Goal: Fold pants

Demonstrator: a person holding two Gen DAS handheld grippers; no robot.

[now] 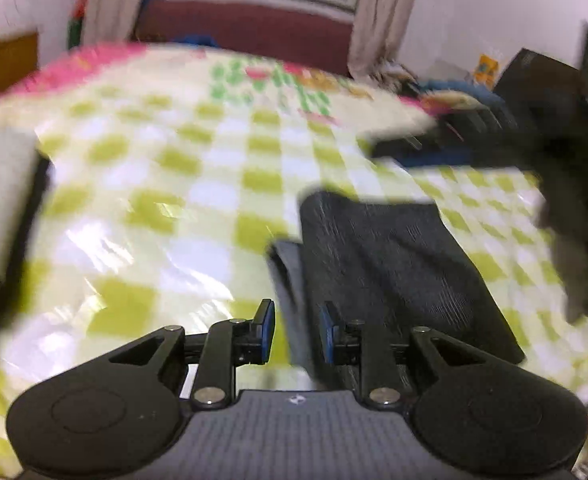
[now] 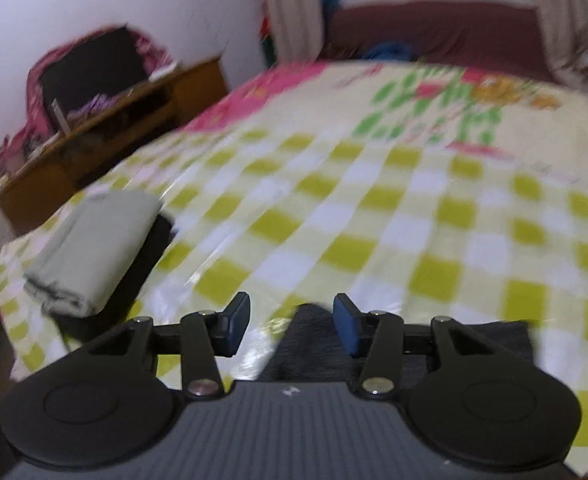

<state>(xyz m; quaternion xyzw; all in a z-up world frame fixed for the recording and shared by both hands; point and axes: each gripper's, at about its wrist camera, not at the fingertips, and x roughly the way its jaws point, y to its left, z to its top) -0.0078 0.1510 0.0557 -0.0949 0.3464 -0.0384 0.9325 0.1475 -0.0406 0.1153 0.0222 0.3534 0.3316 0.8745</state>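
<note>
The dark pants [image 1: 394,264] lay folded, soft and limp, on the near right of the checked bedcover [image 1: 166,168], both the left gripper [image 1: 297,330] and right gripper [image 2: 292,324] standing apart around a fold without pinching, an edge probably the best hold.

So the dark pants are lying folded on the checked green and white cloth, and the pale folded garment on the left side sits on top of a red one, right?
Not quite. In the right wrist view the pale folded garment rests on a black one, not a red one. The rest holds: the dark pants lie folded on the checked green and white cloth.
</note>
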